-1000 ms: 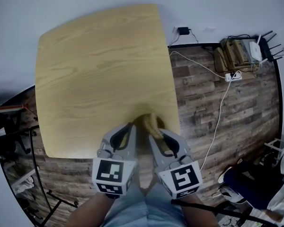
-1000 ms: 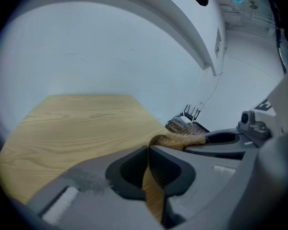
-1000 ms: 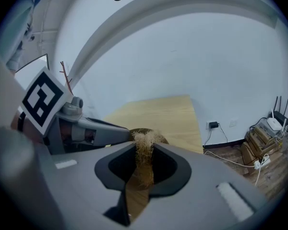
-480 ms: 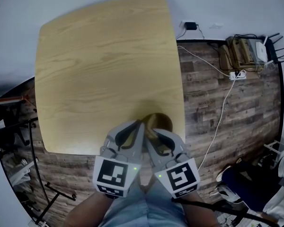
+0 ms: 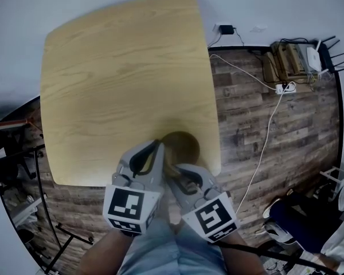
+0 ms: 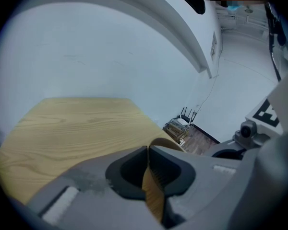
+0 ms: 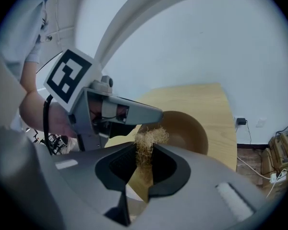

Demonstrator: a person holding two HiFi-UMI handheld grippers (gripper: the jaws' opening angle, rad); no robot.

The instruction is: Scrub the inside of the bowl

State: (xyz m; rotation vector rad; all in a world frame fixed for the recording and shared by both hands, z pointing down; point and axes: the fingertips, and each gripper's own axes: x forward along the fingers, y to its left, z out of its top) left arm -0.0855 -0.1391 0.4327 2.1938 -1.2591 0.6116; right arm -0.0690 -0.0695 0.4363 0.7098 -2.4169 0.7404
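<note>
A brown wooden bowl [image 5: 183,145] is at the near right corner of the light wooden table [image 5: 114,79], its hollow facing up. My left gripper [image 5: 159,149] is shut on the bowl's near rim; in the left gripper view the thin rim of the bowl [image 6: 162,143] runs between the jaws of the left gripper [image 6: 149,150]. My right gripper [image 5: 173,169] sits just behind the bowl's near edge. In the right gripper view the right gripper [image 7: 143,150] is shut on a tan fibrous scrubber [image 7: 148,140], level with the rim of the bowl [image 7: 187,128] and beside the left gripper [image 7: 110,110].
The table's near edge [image 5: 132,181] lies right under both grippers, with the person's legs [image 5: 160,251] below. On the wood floor to the right run a white cable [image 5: 264,148] and a power strip [image 5: 284,89]. Black stands [image 5: 23,171] are at the left.
The bowl showed edge-on between the grippers a second ago; now its round hollow faces up. Both grippers have shifted slightly left, and the right one has drawn back toward the person.
</note>
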